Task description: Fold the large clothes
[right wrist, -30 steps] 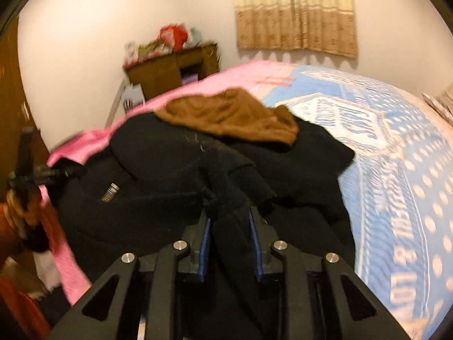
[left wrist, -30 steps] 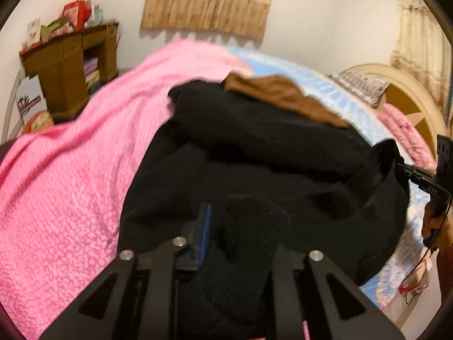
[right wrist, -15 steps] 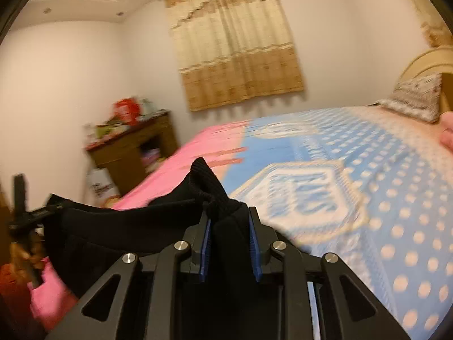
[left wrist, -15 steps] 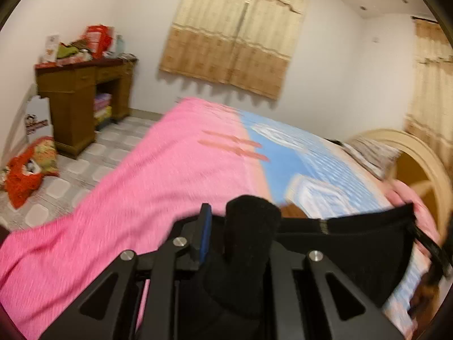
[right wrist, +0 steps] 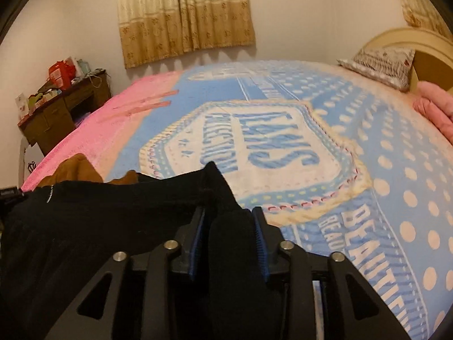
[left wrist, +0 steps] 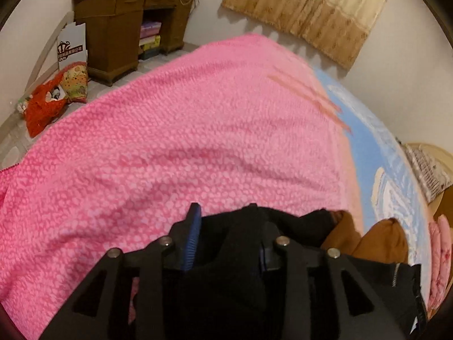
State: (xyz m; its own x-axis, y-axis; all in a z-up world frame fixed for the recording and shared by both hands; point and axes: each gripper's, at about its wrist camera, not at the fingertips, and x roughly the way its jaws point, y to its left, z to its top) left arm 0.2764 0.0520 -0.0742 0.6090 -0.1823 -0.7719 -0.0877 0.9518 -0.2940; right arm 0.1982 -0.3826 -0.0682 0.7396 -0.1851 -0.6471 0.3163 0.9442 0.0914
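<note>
While both tongs clamp the black garment, it hangs stretched between them above the bed [left wrist: 198,141]: the left tongs [left wrist: 228,235] pinch one bunched corner at lower centre, the right tongs [right wrist: 228,233] pinch the other. The garment [right wrist: 99,218] runs leftward from the right tongs, its long axis spanning the two grips, brown lining [left wrist: 379,240] showing at lower right. Neither hand looks nearer the bed; laying it flat likely needs both lowering together.
</note>
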